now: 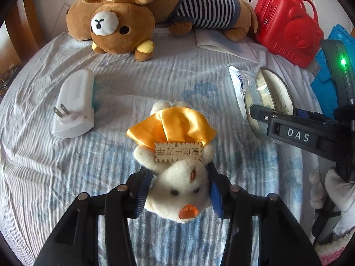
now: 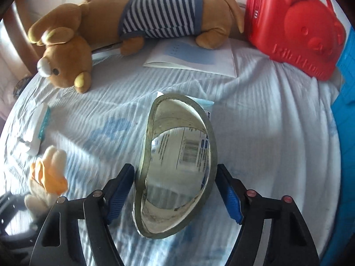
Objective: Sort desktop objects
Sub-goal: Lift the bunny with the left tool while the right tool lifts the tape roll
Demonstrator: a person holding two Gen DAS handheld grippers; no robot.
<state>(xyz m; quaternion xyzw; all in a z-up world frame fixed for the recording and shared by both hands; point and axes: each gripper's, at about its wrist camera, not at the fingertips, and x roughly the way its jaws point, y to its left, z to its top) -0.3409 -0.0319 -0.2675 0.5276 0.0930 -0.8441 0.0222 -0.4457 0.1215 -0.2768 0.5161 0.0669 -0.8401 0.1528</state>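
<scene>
1. Left wrist view: the left gripper [image 1: 178,194] pinches the head of a small white plush toy [image 1: 177,166], whose orange satin dress points away over the striped cloth [image 1: 133,84].
2. A white plug-in charger [image 1: 74,108] lies to the left; a brown teddy bear [image 1: 124,25] and a red bear-shaped case [image 1: 288,24] sit at the far edge.
3. Right wrist view: the right gripper [image 2: 175,190] straddles a roll of clear tape [image 2: 177,164] standing on edge; its blue pads seem just clear of the roll, though blur makes contact hard to judge.
</scene>
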